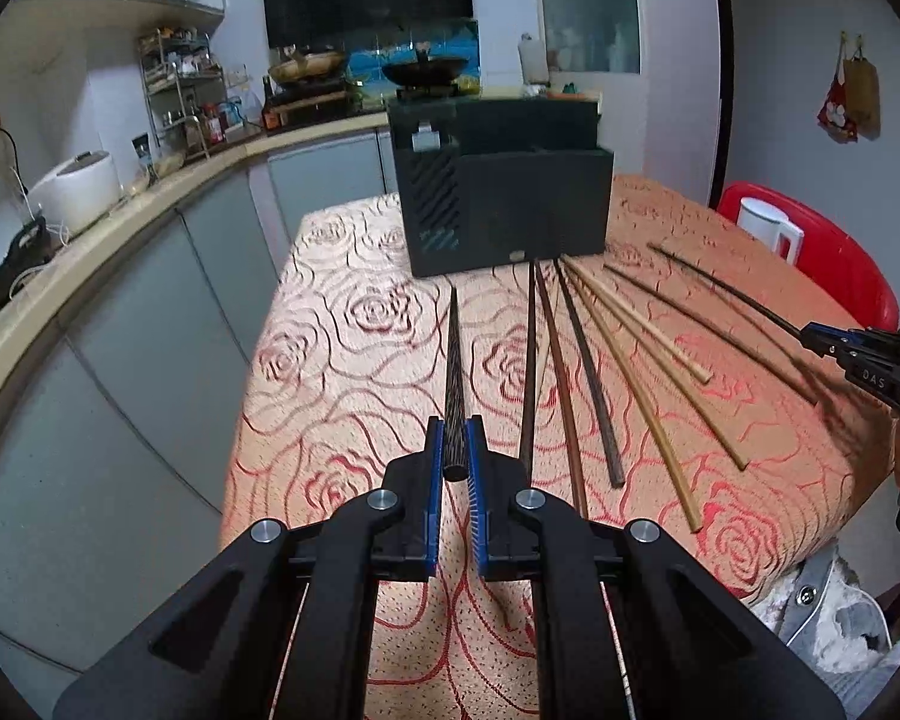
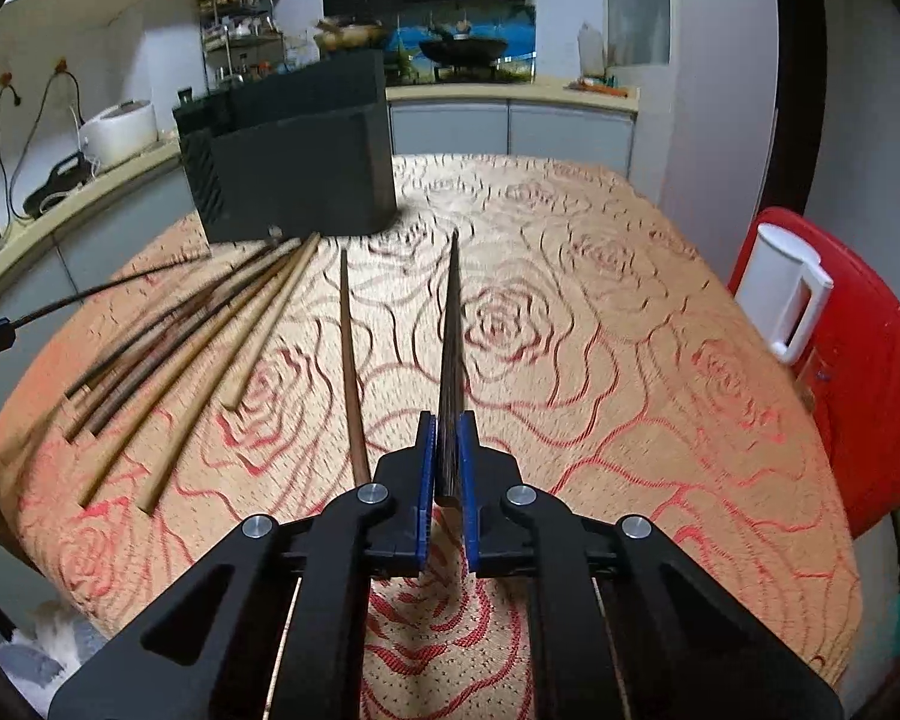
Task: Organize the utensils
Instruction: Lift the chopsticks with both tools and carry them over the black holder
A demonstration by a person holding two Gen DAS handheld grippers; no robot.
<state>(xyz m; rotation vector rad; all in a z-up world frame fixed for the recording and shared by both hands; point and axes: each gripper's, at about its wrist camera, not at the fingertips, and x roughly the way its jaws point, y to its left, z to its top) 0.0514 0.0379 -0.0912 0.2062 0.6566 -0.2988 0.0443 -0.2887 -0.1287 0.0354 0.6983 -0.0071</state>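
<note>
A dark, patterned chopstick (image 1: 455,384) was clamped at its thick end, its tapered tip pointing toward the black utensil holder (image 1: 504,192). A second dark chopstick (image 2: 450,372) was likewise pinched at its butt, tip aimed away across the cloth. Beside it lay a brown chopstick (image 2: 349,360). The remaining chopsticks (image 1: 618,372), some dark, some pale wood, lay fanned out flat, their narrow ends converging near the holder's base; their number was hard to tell through blur.
</note>
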